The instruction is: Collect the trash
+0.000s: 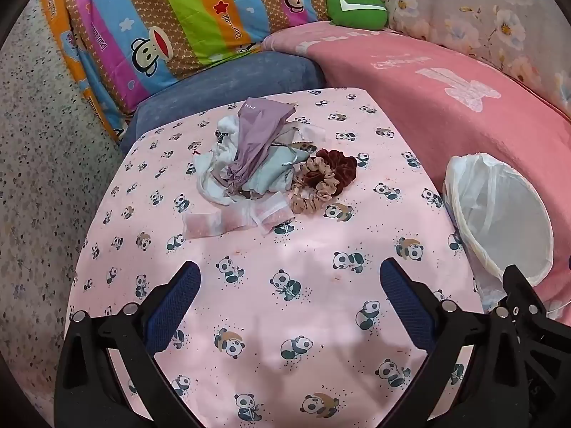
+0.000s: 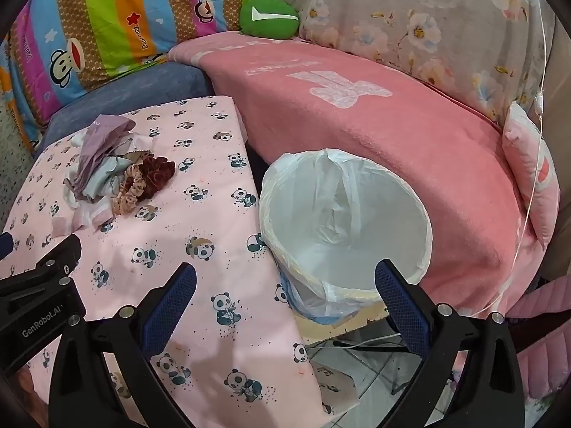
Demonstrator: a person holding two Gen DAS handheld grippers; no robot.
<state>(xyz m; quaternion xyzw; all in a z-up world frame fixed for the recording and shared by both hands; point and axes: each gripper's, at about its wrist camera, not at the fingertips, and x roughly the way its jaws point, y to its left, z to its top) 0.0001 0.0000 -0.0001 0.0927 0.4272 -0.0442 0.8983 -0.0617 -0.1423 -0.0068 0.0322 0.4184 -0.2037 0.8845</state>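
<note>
A heap of trash lies on the pink panda cloth (image 1: 285, 303): a mauve wrapper (image 1: 255, 135), white and pale-blue scraps (image 1: 214, 174), clear pink packets (image 1: 235, 219). Beside it lie a beige scrunchie (image 1: 314, 192) and a dark red scrunchie (image 1: 339, 167). My left gripper (image 1: 289, 278) hovers open above the cloth, nearer than the heap, nothing between its fingers. A white-lined bin (image 2: 342, 221) stands to the right of the table. My right gripper (image 2: 285, 281) is open over the table's edge and the bin's near rim. The heap (image 2: 100, 167) shows at the left in the right wrist view.
A pink blanket (image 2: 357, 125) covers the sofa behind the bin. Striped cartoon pillows (image 1: 160, 28), a green cushion (image 1: 357, 9) and a floral cover (image 2: 428, 28) line the back. A blue cushion (image 1: 232, 75) sits behind the table. Speckled floor (image 1: 35, 178) lies left.
</note>
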